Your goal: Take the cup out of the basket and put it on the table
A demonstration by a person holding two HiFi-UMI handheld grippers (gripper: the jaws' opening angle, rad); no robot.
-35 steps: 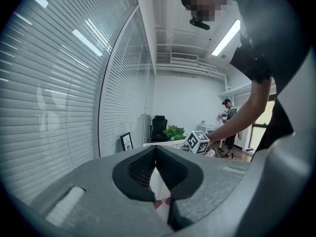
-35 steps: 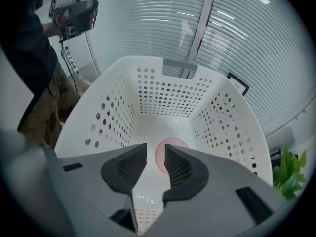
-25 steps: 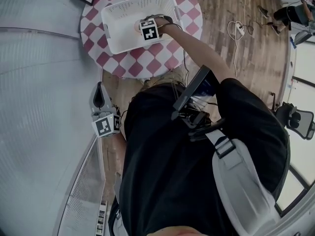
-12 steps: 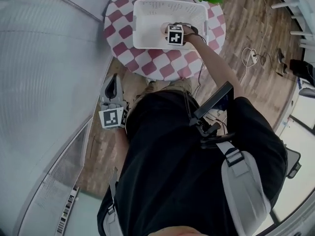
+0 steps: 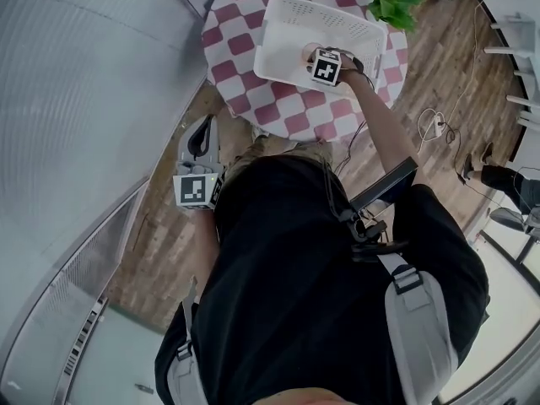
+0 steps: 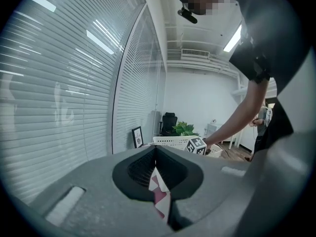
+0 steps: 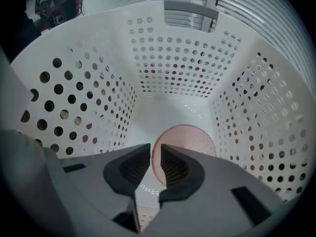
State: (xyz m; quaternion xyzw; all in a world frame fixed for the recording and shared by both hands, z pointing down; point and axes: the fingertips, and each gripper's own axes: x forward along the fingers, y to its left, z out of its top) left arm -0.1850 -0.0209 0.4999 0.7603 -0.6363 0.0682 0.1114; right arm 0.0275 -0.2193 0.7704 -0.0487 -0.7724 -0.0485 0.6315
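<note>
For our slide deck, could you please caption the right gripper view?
Inside the white basket, the right gripper has just been closing its jaws astride the rim of the pink cup.

Seen from above: black T-shirt, grey harness strap, and two grey claws with marker cubes.

I wear a black short-sleeved T-shirt (image 5: 295, 294). A wide grey shoulder strap (image 5: 418, 327) with a black buckle (image 5: 403, 278) runs over my right shoulder. A flat black panel (image 5: 384, 186) juts out at my chest, with black cables (image 5: 367, 230) bunched just below it. My left gripper (image 5: 205, 125) and right gripper (image 7: 154, 164) are matte grey plastic with black ribbed pads (image 7: 133, 168). Each carries a white cube printed with black square markers: the left cube (image 5: 197, 190) and the right cube (image 5: 326, 67).
</note>
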